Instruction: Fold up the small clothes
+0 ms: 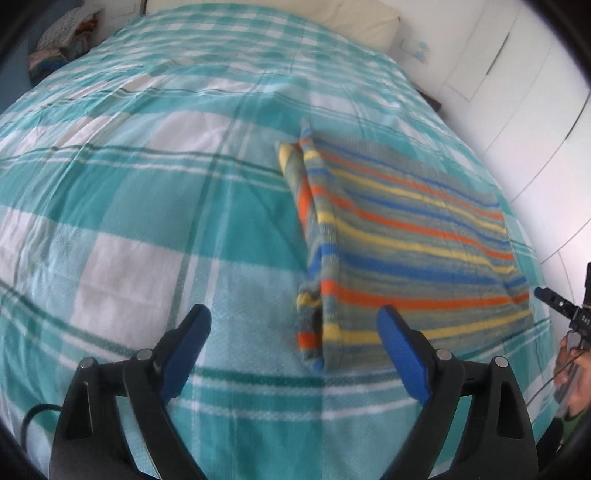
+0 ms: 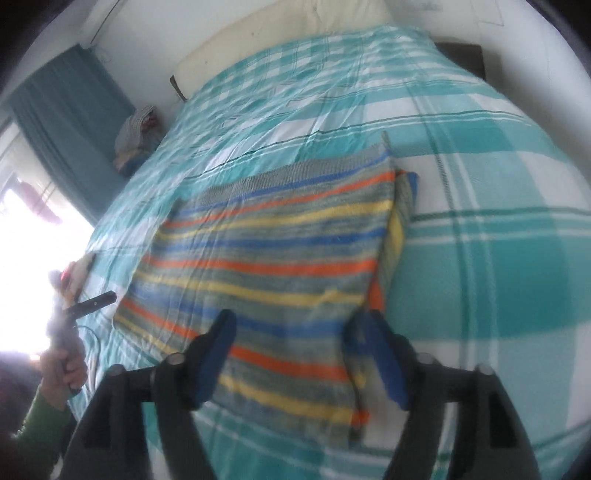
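Note:
A small garment point(image 1: 406, 229) striped in orange, yellow, blue and grey lies folded flat on the bed, with its folded-in edge on the left in the left wrist view. My left gripper point(image 1: 295, 325) stands open just in front of its near left corner, nothing between the blue pads. In the right wrist view the garment point(image 2: 277, 251) fills the middle. My right gripper point(image 2: 297, 332) hovers open over its near right edge, and the cloth shows between the fingers without being pinched. Each view catches the other gripper's finger point(image 1: 550, 297) point(image 2: 94, 302) at its edge.
A teal and white plaid bedcover point(image 1: 147, 184) point(image 2: 498, 258) spreads under everything. A cream pillow point(image 2: 295, 33) lies at the head, and a pile of clothes point(image 2: 136, 136) sits beside the bed near a teal curtain point(image 2: 66, 122). White cupboard doors point(image 1: 517, 74) line the other side. A hand point(image 2: 61, 369) in a green sleeve holds the left gripper.

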Demonstrator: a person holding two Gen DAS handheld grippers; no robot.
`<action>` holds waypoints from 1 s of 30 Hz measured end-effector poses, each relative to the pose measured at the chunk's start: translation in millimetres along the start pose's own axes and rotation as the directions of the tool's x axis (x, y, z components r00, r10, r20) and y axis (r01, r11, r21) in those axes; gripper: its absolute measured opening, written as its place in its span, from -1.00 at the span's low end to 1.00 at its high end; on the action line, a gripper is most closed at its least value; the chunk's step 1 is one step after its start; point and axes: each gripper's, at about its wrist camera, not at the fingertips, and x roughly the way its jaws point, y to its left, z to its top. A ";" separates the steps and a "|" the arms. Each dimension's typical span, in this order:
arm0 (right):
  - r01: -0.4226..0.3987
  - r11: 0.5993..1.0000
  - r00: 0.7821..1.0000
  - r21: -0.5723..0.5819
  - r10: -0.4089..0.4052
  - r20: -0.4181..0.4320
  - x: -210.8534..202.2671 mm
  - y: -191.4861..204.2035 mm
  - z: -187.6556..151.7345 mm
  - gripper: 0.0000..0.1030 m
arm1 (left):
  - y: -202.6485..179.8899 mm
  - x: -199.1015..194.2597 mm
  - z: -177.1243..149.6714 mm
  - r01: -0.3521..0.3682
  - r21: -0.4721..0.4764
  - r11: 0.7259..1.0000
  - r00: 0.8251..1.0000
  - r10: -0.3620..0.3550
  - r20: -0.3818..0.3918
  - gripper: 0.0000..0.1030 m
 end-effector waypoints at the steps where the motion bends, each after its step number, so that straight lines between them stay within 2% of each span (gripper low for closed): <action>1: 0.034 0.999 0.999 -0.001 -0.034 0.005 -6.6 -1.5 -9.9 0.59 | -0.4 3.8 -2.6 -0.018 0.008 1.000 1.000 0.018 -0.006 0.80; 2: 0.042 0.999 0.999 0.003 -0.042 -0.005 -8.5 -3.8 -17.7 0.59 | -0.4 7.7 -5.6 -0.027 0.003 1.000 1.000 0.027 -0.014 0.70; 3: 0.020 1.000 0.999 0.016 -0.019 -0.032 -5.2 -6.7 -23.3 0.58 | 1.1 11.1 -7.7 -0.024 -0.013 1.000 1.000 0.024 -0.019 0.10; 4: -0.021 0.999 0.997 0.043 0.024 -0.077 2.0 -11.4 -29.4 0.24 | 3.4 15.3 -9.2 -0.017 -0.030 0.999 0.999 0.016 -0.033 -0.38; 5: -0.044 0.997 0.992 0.071 0.052 -0.112 7.9 -15.0 -30.9 -0.61 | 6.3 18.4 -11.0 0.031 -0.058 0.998 0.998 -0.034 -0.057 -0.90; 6: -0.049 0.994 0.989 0.103 0.062 -0.131 10.5 -20.6 -36.1 -0.78 | 8.4 16.5 -13.2 0.051 -0.081 0.995 0.997 -0.056 -0.061 -0.92; 8: -0.056 0.986 0.991 0.157 0.075 -0.114 6.7 -32.7 -42.1 -0.78 | 6.8 4.4 -18.7 0.022 -0.044 0.999 0.999 -0.024 -0.049 -1.00; 11: -0.038 0.984 0.993 0.172 0.057 -0.105 -6.1 -40.8 -51.4 -0.83 | 17.2 2.1 -29.8 -0.034 -0.032 0.999 0.996 0.032 -0.078 -1.00; 14: -0.012 0.987 0.992 0.161 0.032 -0.122 3.5 -42.6 -59.2 -0.83 | 26.2 3.3 -34.3 -0.015 -0.060 0.998 0.998 0.011 -0.069 -1.00; 16: -0.003 0.989 0.995 0.149 0.018 -0.100 5.6 -40.4 -58.6 -0.83 | 24.7 -5.2 -36.6 -0.028 -0.054 0.998 0.999 0.026 -0.048 -0.98; 17: -0.004 0.989 0.996 0.145 0.018 -0.091 5.1 -38.7 -58.3 -0.73 | 25.2 -11.2 -38.3 -0.029 -0.061 0.998 0.999 0.026 -0.044 -0.87; 18: -0.016 0.989 0.996 0.145 0.028 -0.081 2.3 -37.9 -58.9 -0.64 | 27.6 -17.5 -40.4 -0.014 -0.071 0.997 0.999 0.011 -0.037 -0.55; 19: -0.025 0.988 0.997 0.150 0.037 -0.074 -0.5 -37.6 -59.8 -0.39 | 30.9 -26.3 -42.5 0.003 -0.084 0.996 1.000 -0.004 -0.017 -0.31; 20: -0.038 0.986 0.997 0.161 0.048 -0.058 -6.1 -37.4 -61.4 -0.03 | 34.9 -36.6 -44.1 0.016 -0.099 0.995 1.000 -0.014 0.019 0.16; 21: -0.044 0.985 0.998 0.167 0.050 -0.034 -11.5 -35.5 -62.2 0.15 | 39.4 -48.3 -45.3 0.033 -0.115 0.993 0.997 -0.025 0.069 0.35; 22: -0.037 0.985 0.999 0.166 0.037 0.003 -21.7 -34.5 -65.6 0.37 | 42.6 -57.6 -45.2 0.054 -0.125 0.991 0.993 -0.040 0.110 0.35; 25: -0.041 0.988 0.994 0.146 0.025 0.107 -47.3 -34.3 -79.4 0.40 | 36.4 -59.3 -34.8 0.123 -0.108 0.987 0.988 -0.112 0.105 0.32; 28: -0.084 0.981 0.982 0.177 0.051 0.183 -56.6 -39.7 -95.7 0.40 | 6.7 -42.8 -24.4 0.096 -0.014 0.995 0.992 -0.095 0.081 0.26; 29: -0.094 0.977 0.980 0.192 0.057 0.189 -54.7 -39.4 -97.9 0.40 | -2.9 -31.0 -20.4 0.072 0.003 0.997 0.995 -0.072 0.062 0.14; 30: -0.101 0.973 0.981 0.207 0.062 0.184 -53.1 -41.1 -98.6 0.40 | -8.8 -18.8 -17.3 0.060 0.000 0.998 0.997 -0.060 0.041 -0.13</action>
